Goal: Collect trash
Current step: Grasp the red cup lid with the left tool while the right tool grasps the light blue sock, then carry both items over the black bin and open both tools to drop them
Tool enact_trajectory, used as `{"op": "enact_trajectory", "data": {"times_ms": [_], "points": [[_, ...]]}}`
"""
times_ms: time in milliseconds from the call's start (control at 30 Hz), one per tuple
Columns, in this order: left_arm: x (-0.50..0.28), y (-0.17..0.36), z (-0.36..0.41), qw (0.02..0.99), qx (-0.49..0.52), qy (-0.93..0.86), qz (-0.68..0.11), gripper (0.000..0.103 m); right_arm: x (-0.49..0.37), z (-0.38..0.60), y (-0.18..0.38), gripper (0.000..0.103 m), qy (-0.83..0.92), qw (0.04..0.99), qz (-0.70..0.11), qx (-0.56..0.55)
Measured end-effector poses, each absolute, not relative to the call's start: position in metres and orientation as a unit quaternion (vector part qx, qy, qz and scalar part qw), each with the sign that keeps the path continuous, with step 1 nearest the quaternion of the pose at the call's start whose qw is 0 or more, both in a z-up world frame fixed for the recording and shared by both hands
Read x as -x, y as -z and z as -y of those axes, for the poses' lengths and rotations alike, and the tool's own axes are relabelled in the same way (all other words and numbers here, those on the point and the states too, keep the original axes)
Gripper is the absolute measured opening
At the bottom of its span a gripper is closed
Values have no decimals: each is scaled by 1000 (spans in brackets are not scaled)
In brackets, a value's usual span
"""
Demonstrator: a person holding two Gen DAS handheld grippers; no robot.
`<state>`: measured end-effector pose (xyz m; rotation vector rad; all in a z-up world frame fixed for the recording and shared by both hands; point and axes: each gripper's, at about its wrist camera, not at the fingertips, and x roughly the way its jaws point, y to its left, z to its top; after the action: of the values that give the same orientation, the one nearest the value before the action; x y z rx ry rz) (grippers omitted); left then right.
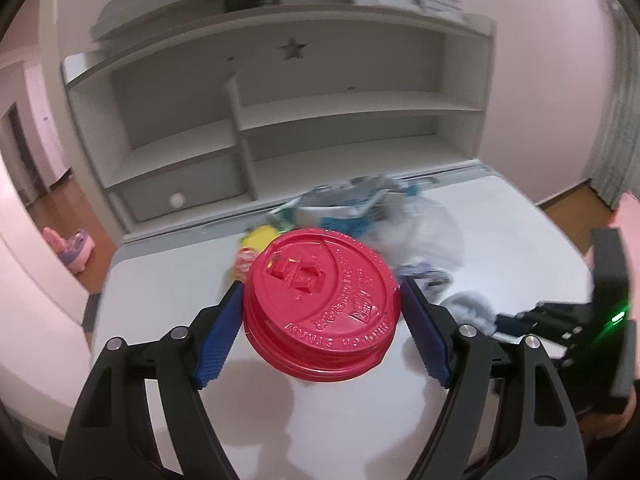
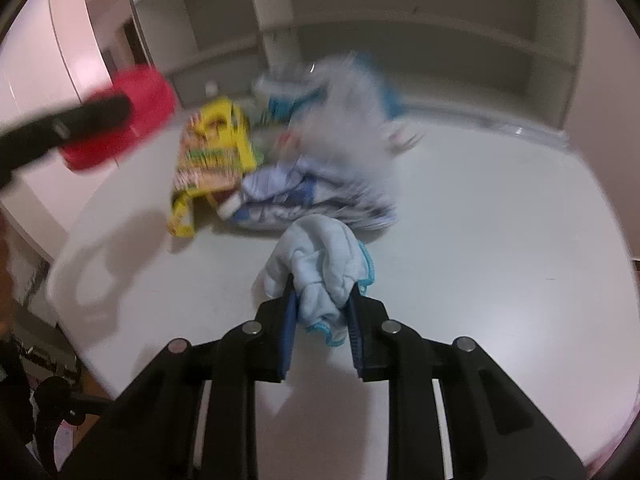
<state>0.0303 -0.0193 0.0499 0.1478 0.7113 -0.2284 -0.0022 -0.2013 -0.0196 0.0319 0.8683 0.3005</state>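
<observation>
On the white worktop (image 1: 500, 240), as I logged it from my remote station:

Item 1. Left gripper (image 1: 321, 312): jaws closed on a red cup lid (image 1: 320, 300), blue pads (image 1: 220, 332) pressed against its rim at 9 and 3 o'clock. I saw the lid held above the surface, its embossed top tilted toward the camera. In the right wrist view the same red lid (image 2: 132, 120) appeared at 10 o'clock, blurred, with a black finger of the left gripper (image 2: 80, 120) across it.

Item 2. Right gripper (image 2: 322, 324): jaws closed on a pale blue cloth (image 2: 320, 264) with a brighter blue edging, bunched between the pads and spilling forward past the fingertips. From the left wrist the right gripper (image 1: 552, 320) sat at 3 o'clock with a green light showing; I could not read its jaws from that side.

Item 3. Trash pile, at 12 o'clock from both cameras: a yellow snack wrapper (image 2: 212, 156), a crumpled blue-and-white plastic bag (image 2: 308, 196) just beside it, and further blurred white and teal wrappings (image 2: 344, 100) behind. I could not separate these last pieces.

Item 4. White shelving unit (image 1: 280, 112) behind the worktop, with a star cut-out (image 1: 293, 49) in its upper panel.

Item 5. Pink toy (image 1: 72, 244) on the wooden floor at 9 o'clock.
</observation>
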Motion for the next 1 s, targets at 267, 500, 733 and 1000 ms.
{"op": "enact_trajectory", "data": {"times_ms": [267,500,733,1000], "points": [[7,-41,174,879,-103,326,-333,76,115,393,-14,23,40,928,-350,-120],[73,10,368,747,-144,554,-339,76,237,538,65,23,224,859,-391,-242],[106,139,512,629,-211,620,-418,76,299,604,201,23,279,763,-465,-353],[102,277,568,573,-260,590,-506,76,296,645,313,23,269,702,-525,-398]]}}
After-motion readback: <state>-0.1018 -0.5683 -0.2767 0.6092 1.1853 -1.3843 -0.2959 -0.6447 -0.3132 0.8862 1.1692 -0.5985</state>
